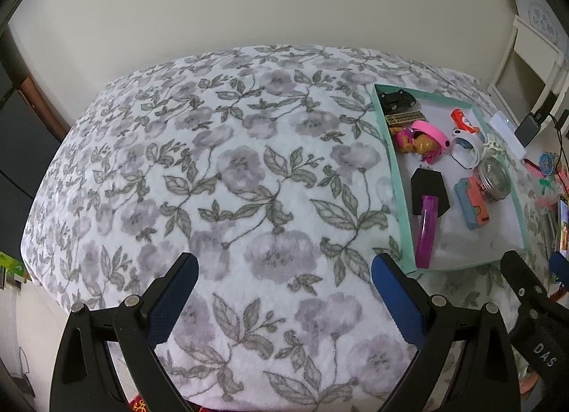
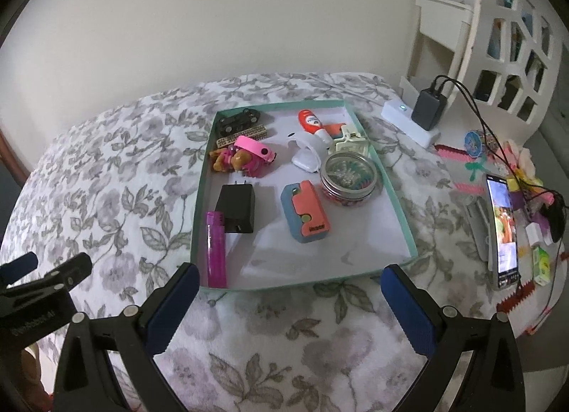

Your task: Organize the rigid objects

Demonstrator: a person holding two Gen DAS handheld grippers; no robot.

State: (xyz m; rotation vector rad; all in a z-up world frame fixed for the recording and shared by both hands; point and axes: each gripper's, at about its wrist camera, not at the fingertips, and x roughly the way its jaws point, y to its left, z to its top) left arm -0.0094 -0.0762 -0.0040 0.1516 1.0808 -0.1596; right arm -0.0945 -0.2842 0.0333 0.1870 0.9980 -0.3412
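Small rigid items fill a shallow mint-green tray (image 2: 389, 195) that sits on a floral bedspread (image 2: 117, 177), toward the bed's right side. Along the tray's near left edge lies a purple lighter (image 2: 216, 250), its top end just beside a black plug adapter (image 2: 236, 207). A blue and orange block (image 2: 305, 215) rests near the middle, with a round tin of coloured clips (image 2: 350, 177) just behind it on the right. Farther back are a pink toy figure (image 2: 243, 158), a black toy car (image 2: 240, 118) in the far left corner, an orange and white bottle (image 2: 313, 122) and a white earbud case (image 2: 306, 161).

Both claws hang above the bedspread with nothing between their fingers. The right gripper (image 2: 288, 305) is spread wide, just short of the tray's near wall. The left gripper (image 1: 282, 301) is also spread wide, over bare blanket to the left of the tray, its right finger near the tray's near left corner.

Beyond the tray to the right, a phone (image 2: 503, 230) with a lit screen stands propped among small colourful clutter, and a dark charger (image 2: 428, 110) sits in a white power strip (image 2: 394, 115) near a white shelf (image 2: 498, 38).
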